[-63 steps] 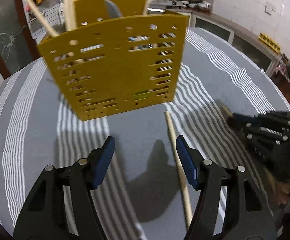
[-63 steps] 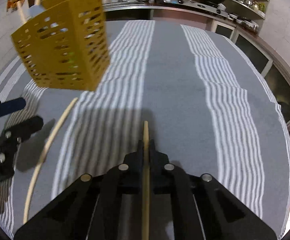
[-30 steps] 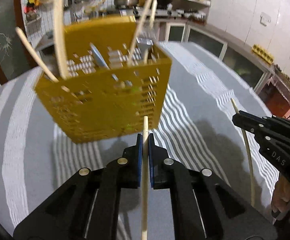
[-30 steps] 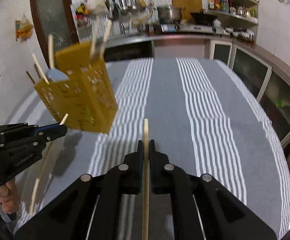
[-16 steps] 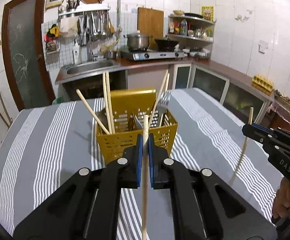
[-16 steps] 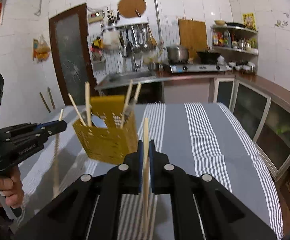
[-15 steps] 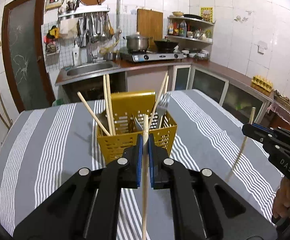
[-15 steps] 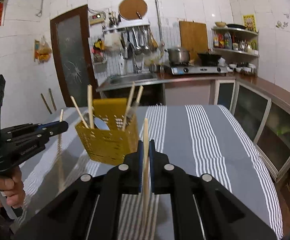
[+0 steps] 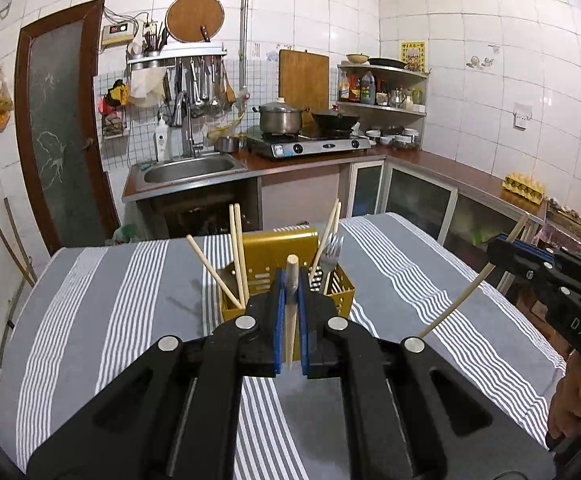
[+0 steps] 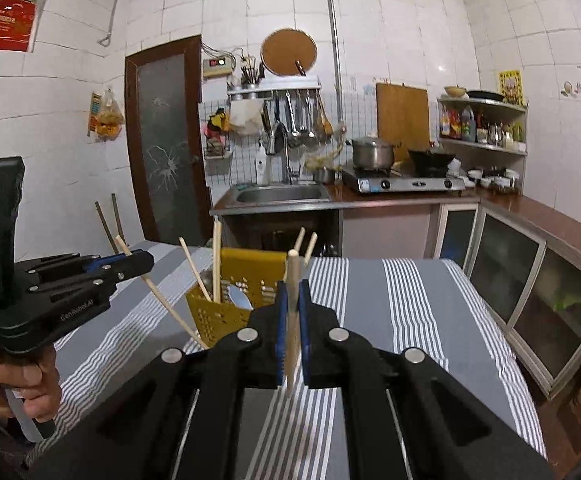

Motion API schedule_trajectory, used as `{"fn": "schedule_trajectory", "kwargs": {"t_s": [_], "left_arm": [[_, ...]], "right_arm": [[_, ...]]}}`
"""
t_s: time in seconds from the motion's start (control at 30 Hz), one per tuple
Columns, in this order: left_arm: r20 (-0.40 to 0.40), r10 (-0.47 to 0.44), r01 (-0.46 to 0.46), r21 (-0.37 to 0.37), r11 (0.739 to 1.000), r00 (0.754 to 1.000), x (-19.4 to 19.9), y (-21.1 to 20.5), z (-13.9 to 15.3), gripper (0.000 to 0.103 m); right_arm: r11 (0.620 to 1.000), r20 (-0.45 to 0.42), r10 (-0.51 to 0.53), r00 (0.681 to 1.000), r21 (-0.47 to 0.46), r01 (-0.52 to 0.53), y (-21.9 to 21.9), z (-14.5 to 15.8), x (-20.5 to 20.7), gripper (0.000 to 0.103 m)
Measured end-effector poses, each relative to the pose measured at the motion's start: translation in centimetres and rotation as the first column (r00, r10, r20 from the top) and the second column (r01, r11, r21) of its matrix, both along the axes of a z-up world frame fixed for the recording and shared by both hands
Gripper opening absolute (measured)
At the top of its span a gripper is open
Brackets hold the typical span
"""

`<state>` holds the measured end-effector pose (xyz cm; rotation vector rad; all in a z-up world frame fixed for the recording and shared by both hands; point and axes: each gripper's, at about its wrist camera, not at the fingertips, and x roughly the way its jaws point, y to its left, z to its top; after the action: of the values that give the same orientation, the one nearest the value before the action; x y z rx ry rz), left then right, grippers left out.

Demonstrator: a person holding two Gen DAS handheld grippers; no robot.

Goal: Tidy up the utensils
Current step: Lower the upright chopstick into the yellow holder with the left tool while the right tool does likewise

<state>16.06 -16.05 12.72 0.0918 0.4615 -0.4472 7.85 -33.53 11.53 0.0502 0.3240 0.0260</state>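
Note:
A yellow perforated utensil holder [image 9: 274, 250] stands on the striped table, with several chopsticks, a fork [image 9: 332, 252] and a spoon [image 10: 239, 296] in it. My left gripper [image 9: 290, 292] is shut on a wooden chopstick [image 9: 291, 312], held nearly upright in front of the holder; it also shows at the left of the right wrist view as the left gripper [image 10: 146, 260]. My right gripper [image 10: 292, 300] is shut on a second chopstick [image 10: 292, 320], raised above the table right of the holder. In the left wrist view the right gripper [image 9: 494, 250] grips that chopstick [image 9: 462, 300] slanted.
The table [image 9: 110, 300] wears a grey cloth with white stripes. Behind it run a sink [image 9: 188, 170], a stove with a pot [image 9: 282, 118] and a wok, and low glass-door cabinets [image 10: 510, 280] on the right. A person's hand [image 10: 18, 380] holds the left gripper's handle.
Both grippers have risen and tilted up with their chopsticks, so the holder now looks smaller and lower in both views. Earlier, the left gripper closed on the chopstick from the table.

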Motion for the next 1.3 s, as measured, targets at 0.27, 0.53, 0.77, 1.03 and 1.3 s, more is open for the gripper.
{"fn": "schedule_trajectory", "kwargs": {"t_s": [0.27, 0.53, 0.77, 1.03, 1.3], "left_arm": [[0.063, -0.007, 0.007, -0.003, 1.000, 0.998, -0.9, 0.8, 3.3, 0.005], [0.110, 0.021, -0.019, -0.019, 1.000, 0.994, -1.0, 2.0, 6.3, 0.005], [0.141, 0.031, -0.029, -0.015, 0.999, 0.989, -0.1, 2.5, 8.4, 0.005], [0.142, 0.024, -0.022, -0.019, 1.000, 0.990, 0.8, 2.5, 8.7, 0.005], [0.132, 0.014, -0.012, -0.017, 1.000, 0.991, 2.4, 2.3, 8.4, 0.005]], "right_arm": [[1.000, 0.080, 0.020, 0.997, -0.026, -0.018, 1.3, 3.5, -1.0, 0.006], [0.998, 0.138, 0.031, 0.990, -0.055, -0.023, 2.7, 6.5, -0.8, 0.006], [0.997, 0.170, 0.033, 0.985, -0.073, -0.021, 3.7, 7.8, 0.5, 0.006], [0.997, 0.171, 0.025, 0.985, -0.077, -0.012, 4.0, 8.1, 2.6, 0.006], [0.998, 0.159, 0.019, 0.987, -0.068, -0.008, 4.0, 7.8, 4.4, 0.006]]}}
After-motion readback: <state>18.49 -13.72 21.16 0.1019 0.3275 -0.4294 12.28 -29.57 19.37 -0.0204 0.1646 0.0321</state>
